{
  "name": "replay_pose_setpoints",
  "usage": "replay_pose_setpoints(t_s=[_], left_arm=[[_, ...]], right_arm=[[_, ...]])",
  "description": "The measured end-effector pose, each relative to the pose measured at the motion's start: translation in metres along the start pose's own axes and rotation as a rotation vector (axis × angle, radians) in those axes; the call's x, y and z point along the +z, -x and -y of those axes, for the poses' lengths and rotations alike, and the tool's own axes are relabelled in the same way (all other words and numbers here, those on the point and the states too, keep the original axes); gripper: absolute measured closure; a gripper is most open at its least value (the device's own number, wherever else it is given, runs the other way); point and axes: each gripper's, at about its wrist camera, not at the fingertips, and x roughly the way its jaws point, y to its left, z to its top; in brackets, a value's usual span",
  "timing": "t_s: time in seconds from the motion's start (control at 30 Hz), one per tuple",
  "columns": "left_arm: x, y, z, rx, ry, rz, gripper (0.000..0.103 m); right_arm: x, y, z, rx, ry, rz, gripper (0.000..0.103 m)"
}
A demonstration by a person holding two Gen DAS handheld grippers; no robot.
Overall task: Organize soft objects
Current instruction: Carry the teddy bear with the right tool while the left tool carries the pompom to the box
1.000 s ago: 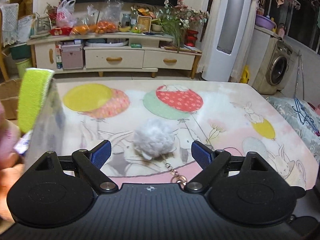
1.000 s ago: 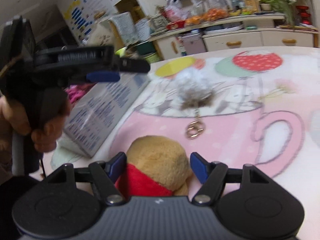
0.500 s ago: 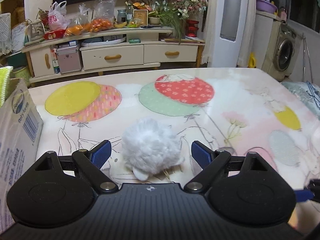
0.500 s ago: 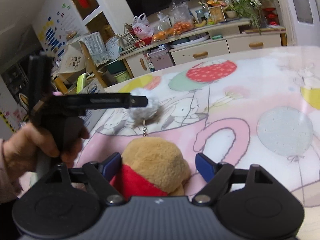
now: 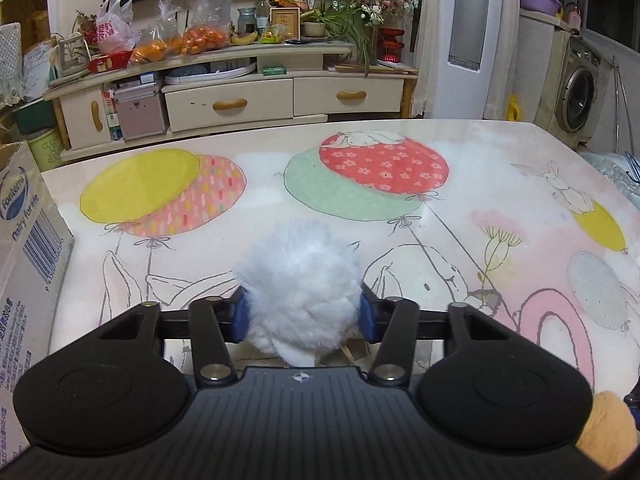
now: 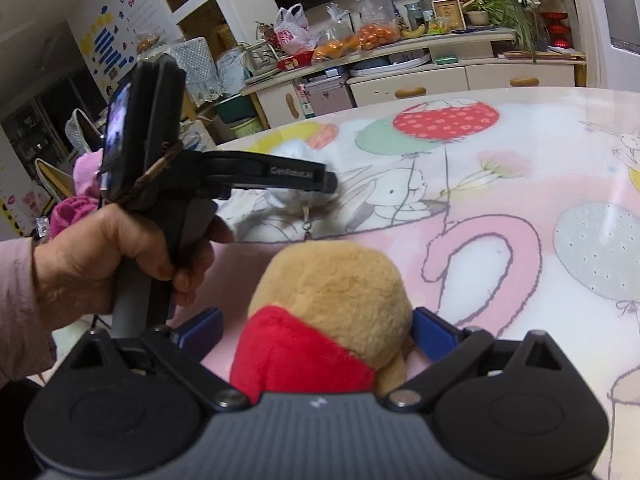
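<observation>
A white fluffy pompom [image 5: 300, 280] with a metal keyring lies on the balloon-print table [image 5: 480, 184]. My left gripper [image 5: 302, 316] is closing on it, and both blue pads press into its fur. In the right wrist view the same gripper [image 6: 326, 180] reaches in from the left over the pompom [image 6: 294, 152], held by a person's hand [image 6: 100, 264]. A tan plush bear in a red shirt [image 6: 332, 288] lies between the fingers of my right gripper [image 6: 316, 332]. Its jaws are opening and the pads stand off the bear. The bear [image 5: 604, 432] also shows at the lower right of the left wrist view.
A cardboard box [image 5: 24, 260] stands at the table's left edge. Beyond the far edge is a low cabinet [image 5: 240, 100] loaded with bags of fruit and plants. A washing machine [image 5: 580, 92] is at the far right.
My left gripper moved forward and down over the pompom and its jaws closed onto it. My right gripper's jaws spread wider away from the plush bear, which stayed in place.
</observation>
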Motion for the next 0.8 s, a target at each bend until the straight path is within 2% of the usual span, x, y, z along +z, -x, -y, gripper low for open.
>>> replay_pose_setpoints(t_s=[0.17,0.3,0.8], left_arm=[[0.000,0.007,-0.003,0.012,0.027,0.013,0.050],[0.001,0.018,-0.004,0.015,0.042,0.033,0.051],[0.003,0.073,-0.007,-0.028,0.070,0.095,0.051]], right_arm=[[0.000,0.000,-0.001,-0.022,0.024,0.012,0.019],[0.001,0.000,-0.001,-0.013,0.038,0.010,0.023],[0.003,0.001,-0.006,-0.030,0.054,0.020,0.027]])
